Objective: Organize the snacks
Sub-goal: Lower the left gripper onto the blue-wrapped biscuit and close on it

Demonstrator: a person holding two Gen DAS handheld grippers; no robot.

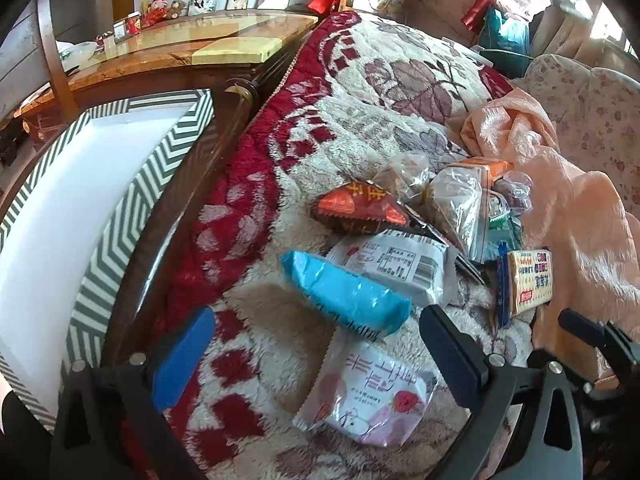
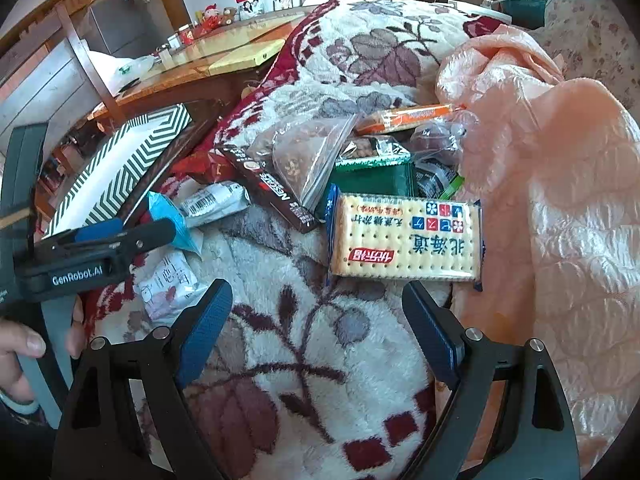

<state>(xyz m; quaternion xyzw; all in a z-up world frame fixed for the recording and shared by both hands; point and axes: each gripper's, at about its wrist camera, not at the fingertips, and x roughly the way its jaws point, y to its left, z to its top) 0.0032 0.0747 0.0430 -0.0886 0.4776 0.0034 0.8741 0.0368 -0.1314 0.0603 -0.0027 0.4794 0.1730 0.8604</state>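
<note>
Both grippers, left [image 1: 316,354] and right [image 2: 316,330], are held with jaws spread above snacks [image 1: 346,294] on the blanket [image 1: 400,80].

The green packet [image 2: 374,178] lies mostly hidden under the cracker pack [image 2: 406,236] and zip bag [image 2: 308,160].

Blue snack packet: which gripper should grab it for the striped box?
Left. The left gripper is open with the blue snack packet just ahead and the striped box at its side. The right gripper faces the cracker pack.
</note>
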